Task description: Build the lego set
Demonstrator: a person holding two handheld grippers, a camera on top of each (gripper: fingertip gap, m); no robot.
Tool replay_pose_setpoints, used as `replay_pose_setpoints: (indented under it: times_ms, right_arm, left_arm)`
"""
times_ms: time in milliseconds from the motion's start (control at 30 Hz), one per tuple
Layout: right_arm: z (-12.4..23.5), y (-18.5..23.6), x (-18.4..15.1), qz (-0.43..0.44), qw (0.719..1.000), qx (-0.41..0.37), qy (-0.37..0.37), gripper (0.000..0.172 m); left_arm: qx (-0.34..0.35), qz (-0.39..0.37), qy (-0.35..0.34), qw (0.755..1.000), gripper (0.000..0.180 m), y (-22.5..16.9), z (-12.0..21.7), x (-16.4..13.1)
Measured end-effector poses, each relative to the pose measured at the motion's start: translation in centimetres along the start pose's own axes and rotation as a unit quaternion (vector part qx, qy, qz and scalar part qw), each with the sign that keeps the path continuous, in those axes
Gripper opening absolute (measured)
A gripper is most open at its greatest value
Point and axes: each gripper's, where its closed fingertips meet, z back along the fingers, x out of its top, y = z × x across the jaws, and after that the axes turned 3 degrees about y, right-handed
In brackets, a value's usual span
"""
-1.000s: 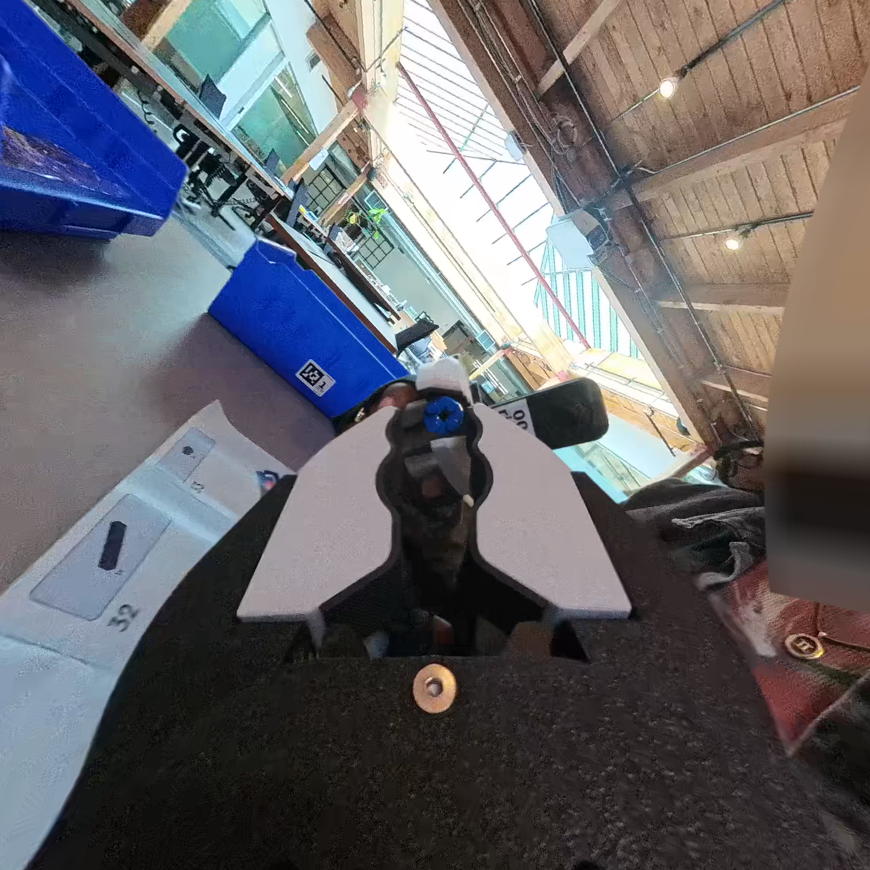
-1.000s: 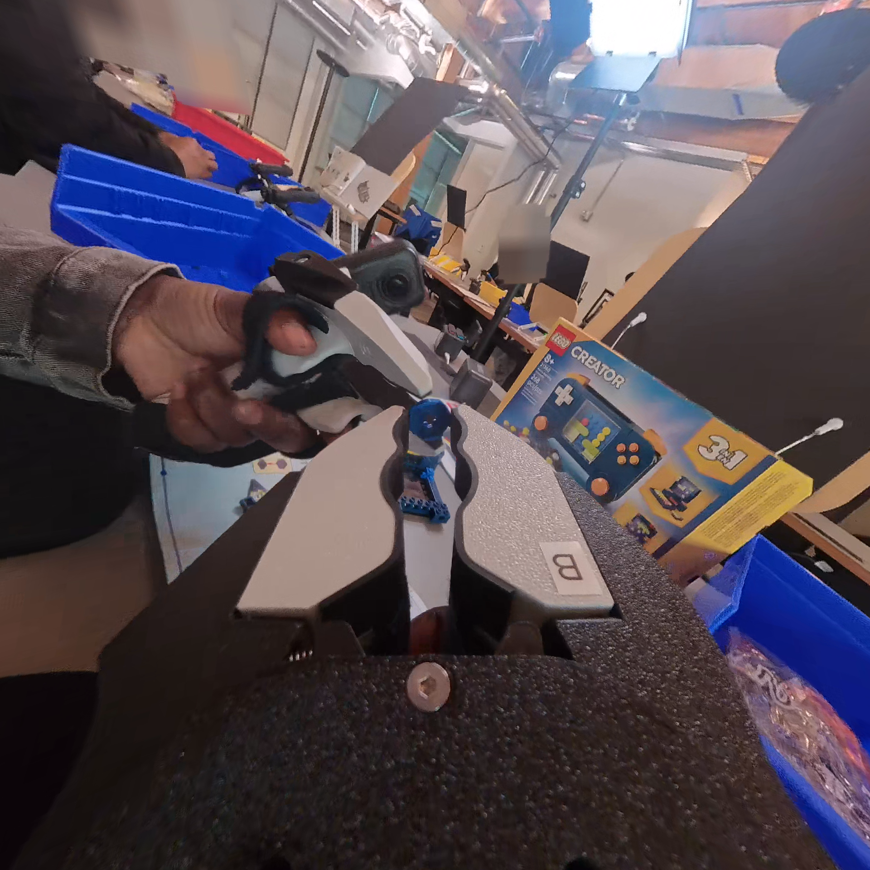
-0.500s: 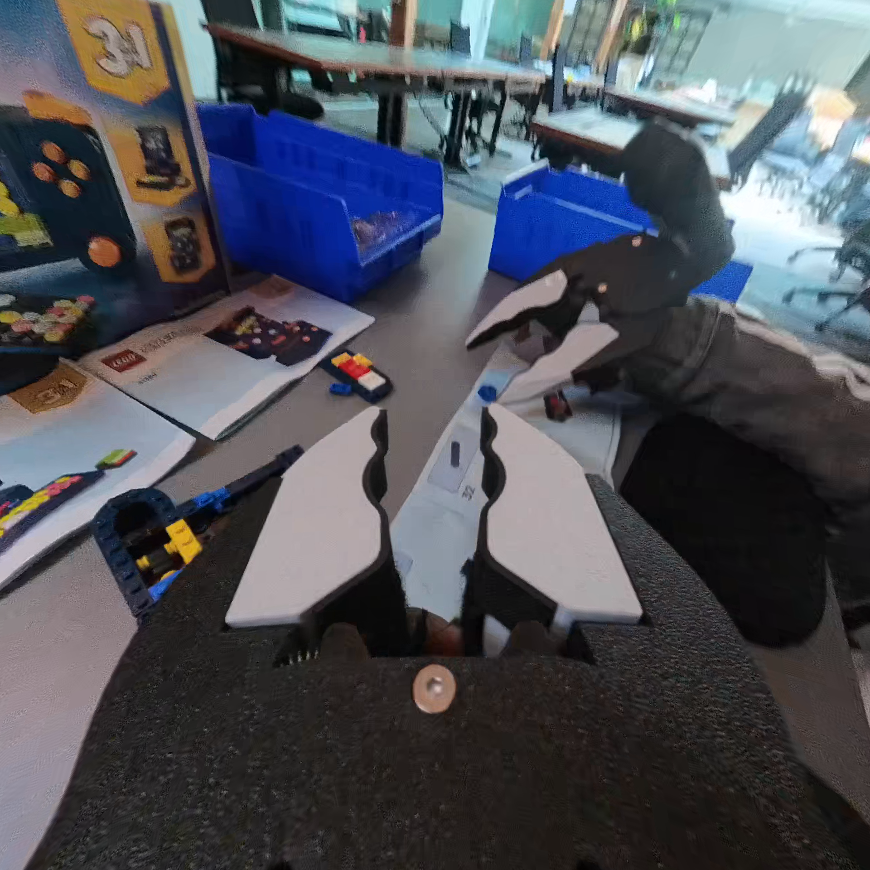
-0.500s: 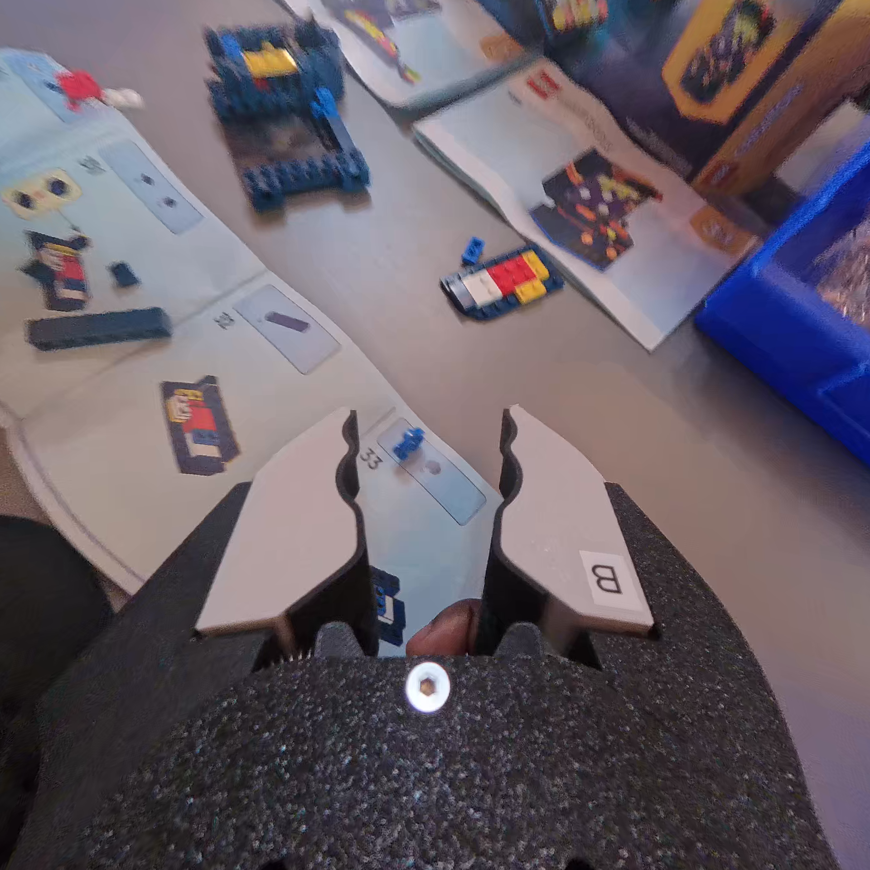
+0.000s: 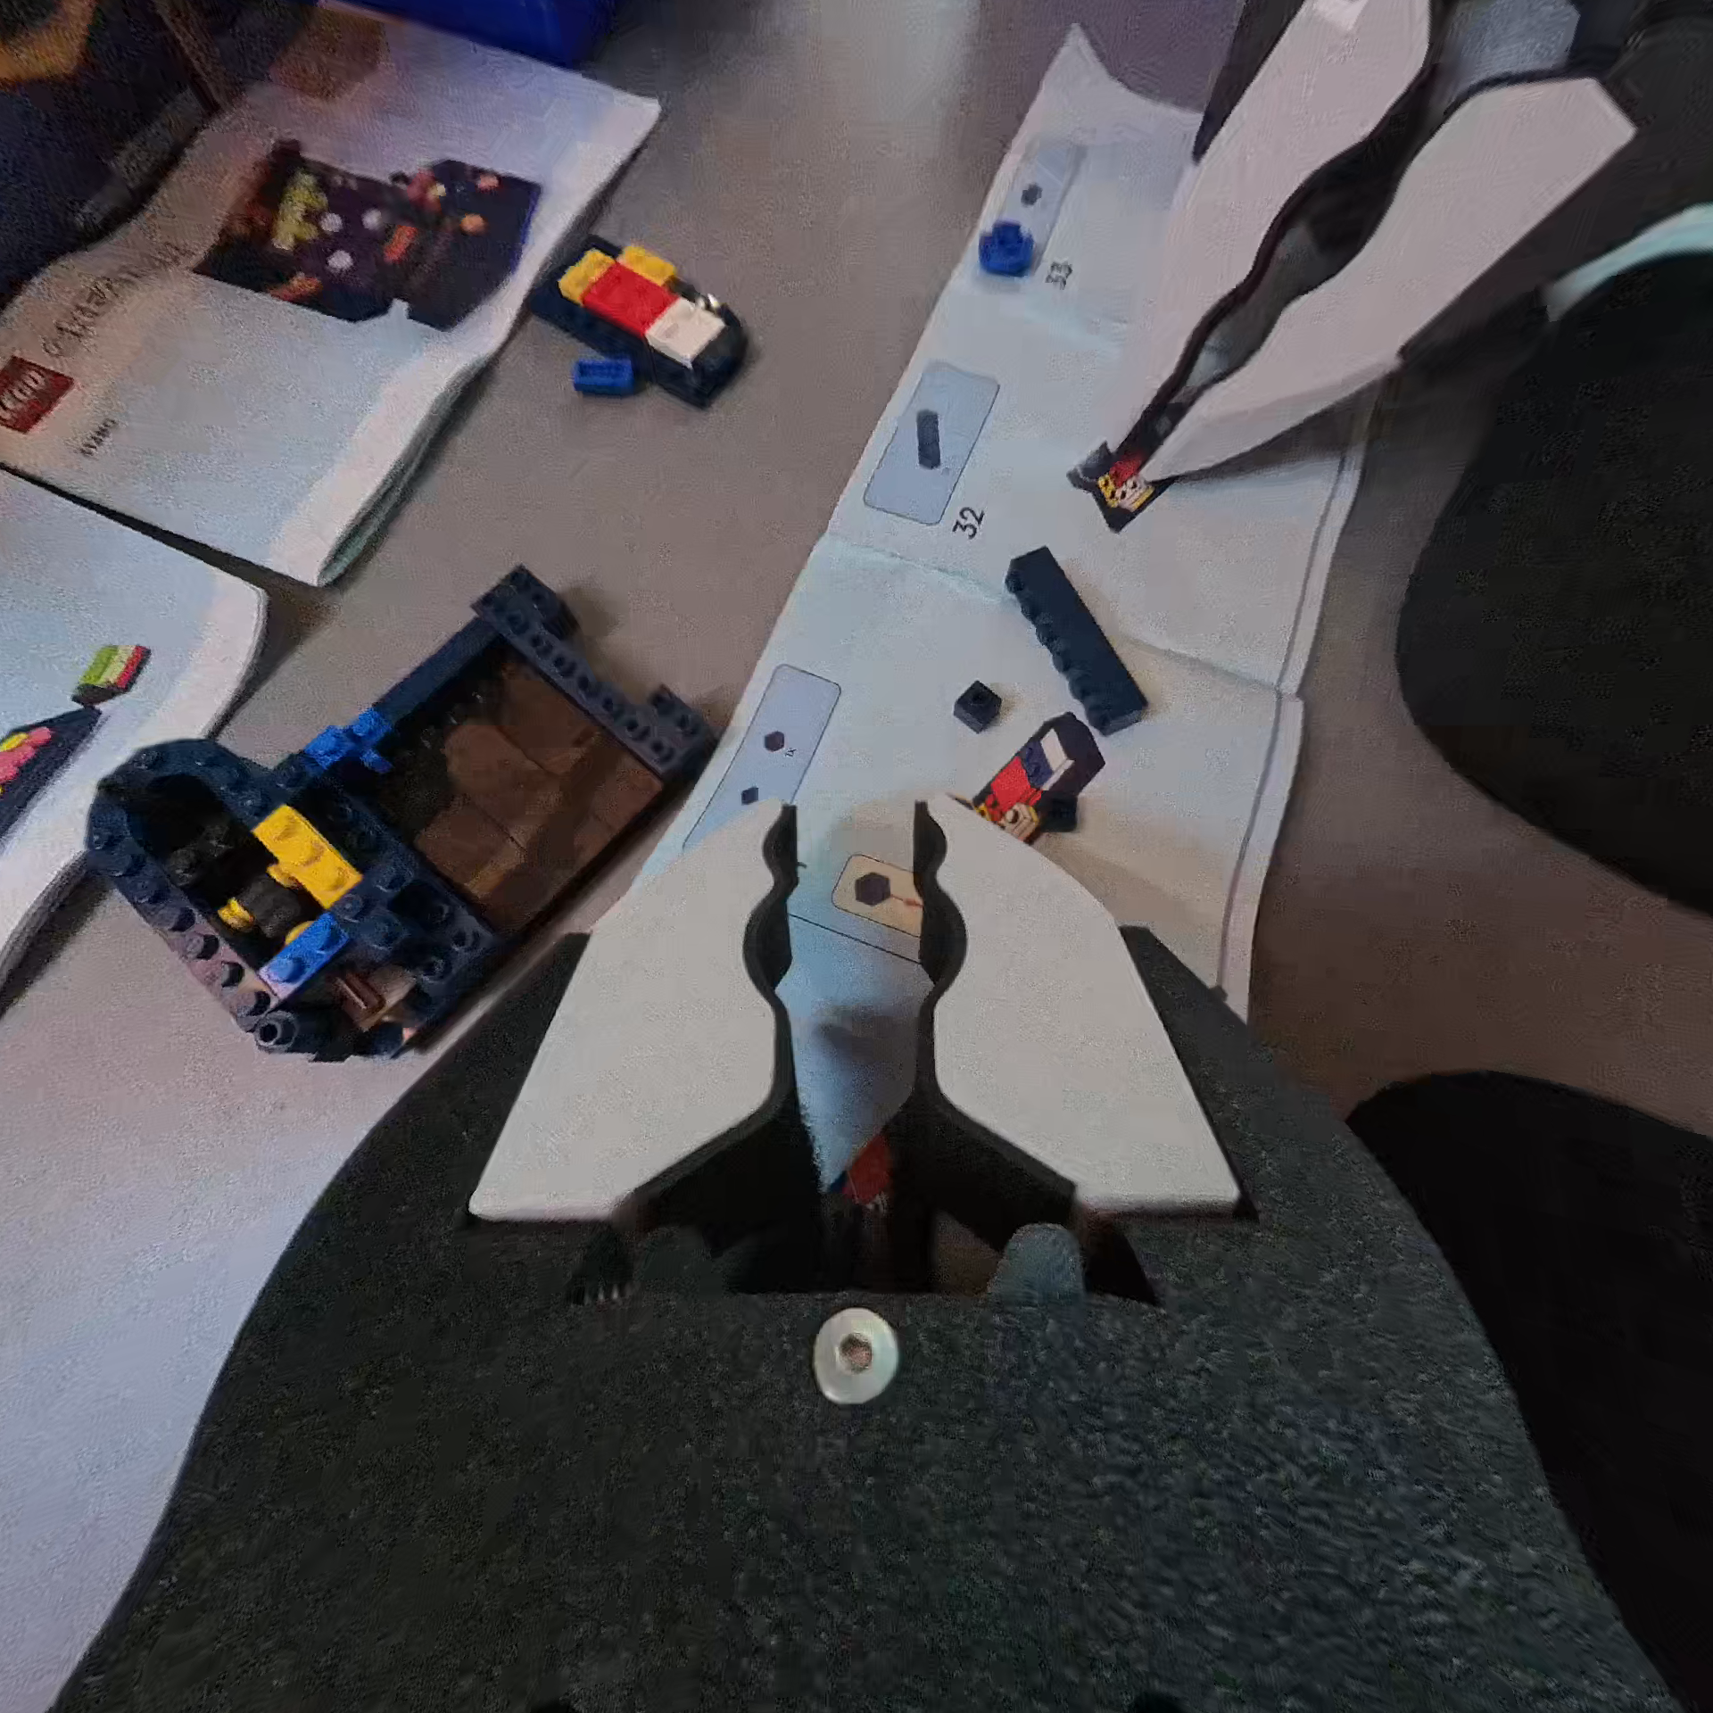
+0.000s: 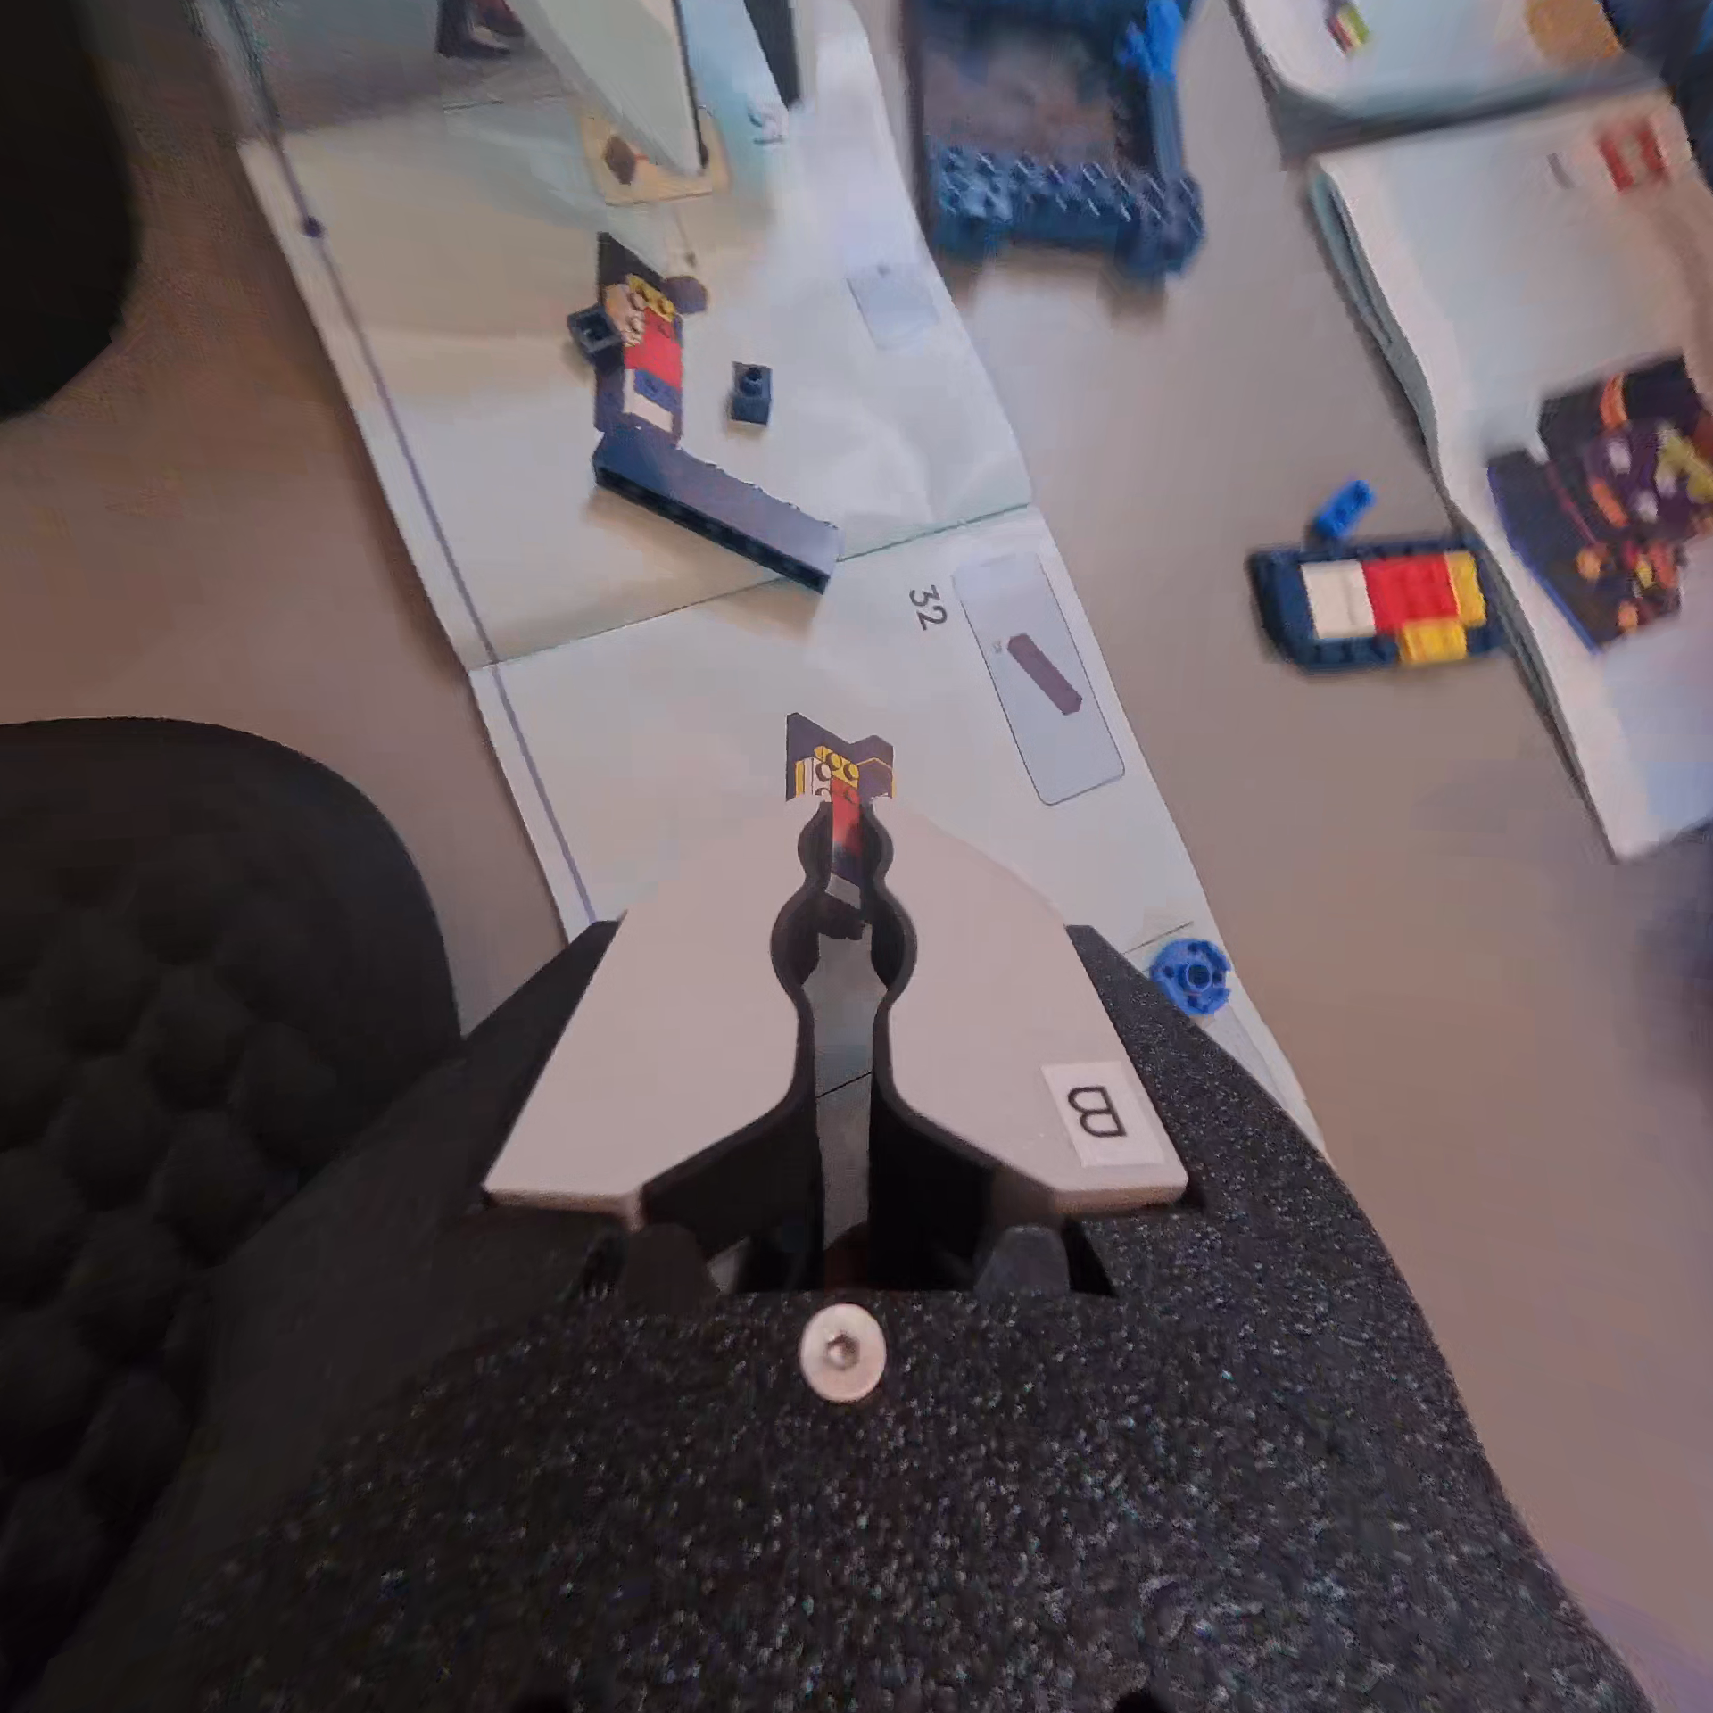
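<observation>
Two claws over an open, pale instruction booklet [image 5: 1205, 575] on a grey bench [image 5: 788, 167].
The left claw [image 5: 853, 820] stands open with nothing between its fingers, only a printed page showing through the gap. Just beside its right fingertip lies a small red, white and dark blue brick figure [image 5: 1038, 774], with a tiny dark blue cube brick [image 5: 976, 704] and a long dark blue brick [image 5: 1075, 640] near it on the page. A large dark blue brick frame with yellow and blue pieces [image 5: 371, 834] sits on the bench to its left. The right claw [image 6: 839, 816] is all but closed, a thin slit between its tips, which point down at a printed brick drawing [image 6: 839, 765] on the page. A round blue stud piece [image 6: 1189, 975] lies just beside its right finger.
</observation>
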Motion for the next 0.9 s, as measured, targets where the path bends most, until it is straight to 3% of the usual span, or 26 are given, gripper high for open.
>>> replay_pose_setpoints:
  times_ms: [100, 133, 167, 300, 367, 467, 533, 600, 767, 900]
  right_arm:
    - [0.9, -0.1, -1.1, -0.017, 1.0, 0.02, 0.01, 0.009]
    - [1.1, -0.2, -1.0, -0.014, 1.0, 0.02, 0.014, 0.025]
    - [1.4, -0.3, -0.4, -0.011, 1.0, 0.02, 0.007, 0.03]
    - [4.1, -2.1, 7.7, 0.007, 0.993, -0.027, -0.115, 0.022]
    - [4.5, -2.4, 11.5, -0.011, 0.985, -0.012, -0.173, 0.022]
    - [3.6, -3.6, 14.5, -0.042, 0.956, -0.009, -0.29, 0.028]
    - [3.6, -5.2, 14.1, -0.088, 0.914, -0.062, -0.391, 0.025]
    - [4.8, -5.6, 13.5, -0.103, 0.885, -0.087, -0.445, 0.019]
    - [5.5, -6.6, 12.5, -0.145, 0.869, -0.09, -0.465, 0.018]
    - [4.5, -6.8, 11.9, -0.138, 0.879, -0.096, -0.447, 0.02]
  left_arm:
    - [0.027, 0.0, -0.054, 0.998, 0.025, 0.9, 0.0, 1.8]
    - [0.046, -0.002, -0.072, 0.996, 0.026, 1.6, 0.3, 2.6]
    - [0.059, 0.0, -0.095, 0.994, 0.027, 2.1, 0.9, 3.8]
    - [0.099, 0.026, -0.215, 0.971, 0.027, 4.8, 3.1, 9.1]
    - [0.12, 0.044, -0.266, 0.955, 0.027, 6.6, 3.5, 10.4]
    - [0.15, 0.078, -0.291, 0.942, 0.027, 7.9, 3.2, 9.0]
    - [0.192, 0.065, -0.297, 0.933, 0.027, 8.2, 3.8, 7.7]
    - [0.225, 0.024, -0.312, 0.923, 0.025, 8.2, 4.7, 7.3]
    - [0.226, -0.016, -0.259, 0.939, 0.023, 8.0, 3.8, 6.9]
    - [0.286, -0.082, -0.237, 0.925, 0.019, 9.3, 2.6, 6.3]
